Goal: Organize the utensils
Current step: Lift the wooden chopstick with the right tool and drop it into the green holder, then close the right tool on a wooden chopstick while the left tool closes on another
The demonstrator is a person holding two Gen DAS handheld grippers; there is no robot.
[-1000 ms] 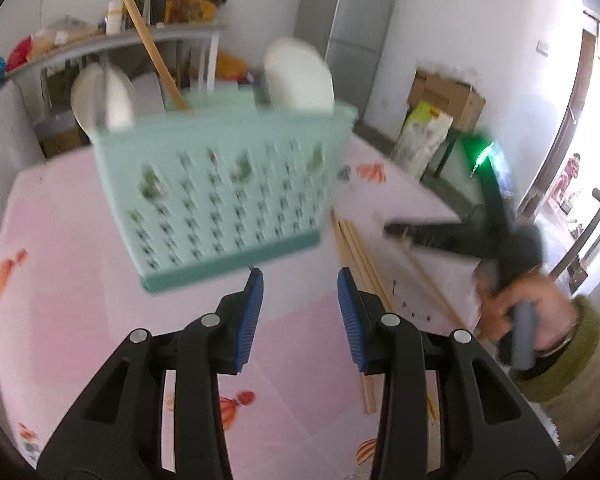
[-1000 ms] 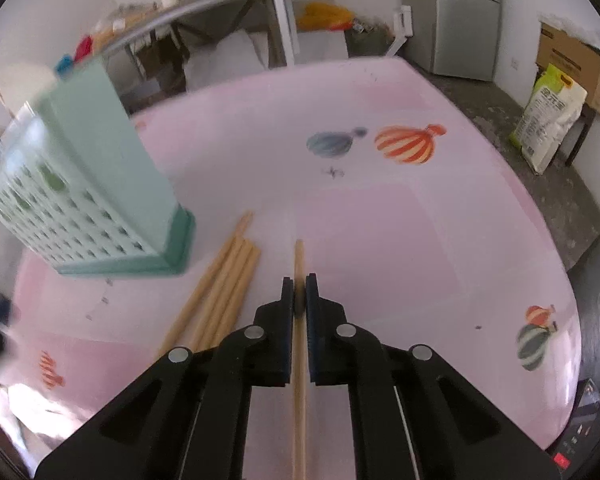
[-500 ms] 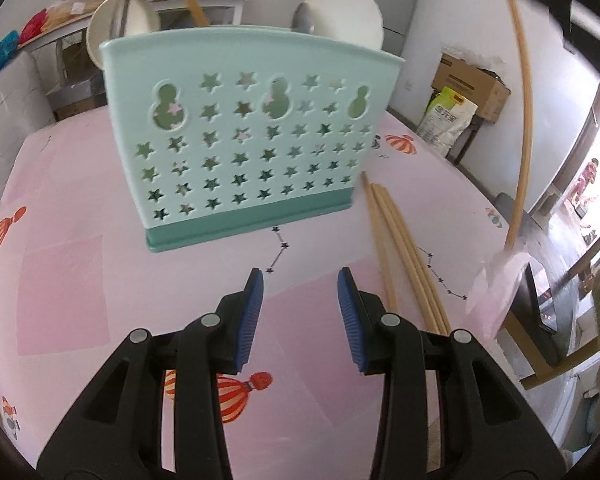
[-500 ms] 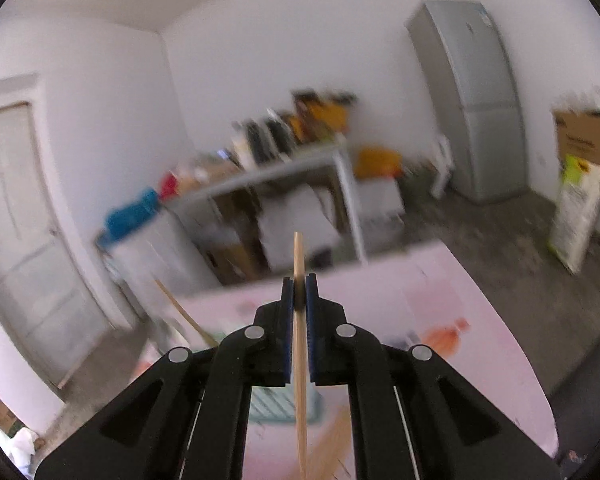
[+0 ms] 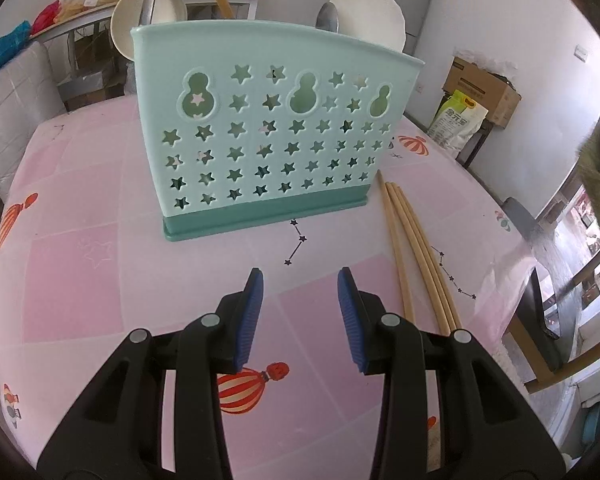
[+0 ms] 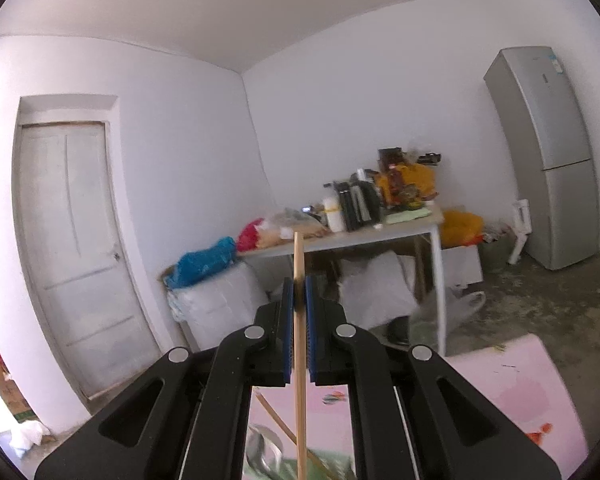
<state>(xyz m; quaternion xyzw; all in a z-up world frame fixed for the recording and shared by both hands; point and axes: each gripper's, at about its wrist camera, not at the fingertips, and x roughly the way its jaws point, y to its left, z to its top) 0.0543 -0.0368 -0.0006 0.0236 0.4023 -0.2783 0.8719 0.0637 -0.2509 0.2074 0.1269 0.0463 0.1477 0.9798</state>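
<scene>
A mint-green utensil holder (image 5: 268, 128) with star holes stands on the pink table (image 5: 80, 272). White ladles, a metal spoon (image 5: 327, 17) and a wooden stick stand in it. Three wooden chopsticks (image 5: 412, 248) lie on the table right of it. My left gripper (image 5: 300, 292) is open and empty, just in front of the holder. My right gripper (image 6: 299, 292) is shut on one chopstick (image 6: 299, 344), held upright, high above the holder, whose top shows at the bottom of the right wrist view (image 6: 268, 468).
A chair (image 5: 540, 344) stands past the table's right edge. Behind the table are a cluttered shelf table (image 6: 360, 232), a fridge (image 6: 548, 152), cardboard boxes (image 5: 480, 88) and a door (image 6: 76, 248).
My right gripper lifted the chopstick off the table and tipped it upright above the holder. The left wrist view steadied in front of the holder, and the right hand left that view.
</scene>
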